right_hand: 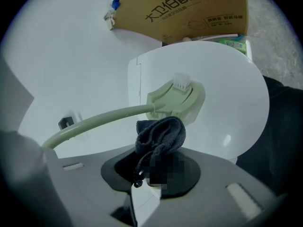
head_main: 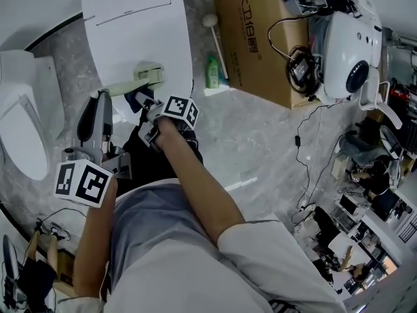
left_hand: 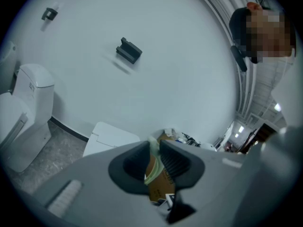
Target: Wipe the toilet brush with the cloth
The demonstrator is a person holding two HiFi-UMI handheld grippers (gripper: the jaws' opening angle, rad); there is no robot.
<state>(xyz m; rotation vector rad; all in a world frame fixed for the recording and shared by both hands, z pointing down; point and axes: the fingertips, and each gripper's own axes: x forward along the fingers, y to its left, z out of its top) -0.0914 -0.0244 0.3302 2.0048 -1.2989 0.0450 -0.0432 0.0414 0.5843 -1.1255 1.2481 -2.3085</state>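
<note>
We are holding the toilet brush (head_main: 147, 75) in our left gripper (head_main: 100, 100). In the left gripper view, the two jaws of the left gripper (left_hand: 154, 151) are squeezing tight on the pale green handle of the toilet brush (left_hand: 152, 162). The handle is sticking up between them.

We are holding the cloth (right_hand: 161, 134) in our right gripper (right_hand: 156, 168). Its jaws are pinching the bottom of the dark cloth, and the rest of the cloth is bunching up above them. In the head view the right gripper (head_main: 144, 104) is sitting just to the right of the left one, with the cloth (head_main: 139, 99) at its tip.

The toilet brush (right_hand: 176, 97) is hanging over the white toilet lid (right_hand: 229, 86). Its head, with small white bristles, is pointing away from us. The long handle is bending off to the left. The cloth is sitting right under the handle, close to the head. We cannot tell if it is touching the brush.

In the head view the toilet lid (head_main: 140, 25) is shut. A brown cardboard box (head_main: 260, 41) is standing to its right, and a green bottle (head_main: 213, 72) is standing between them. Another white toilet (head_main: 23, 126) is on the far left.
</note>
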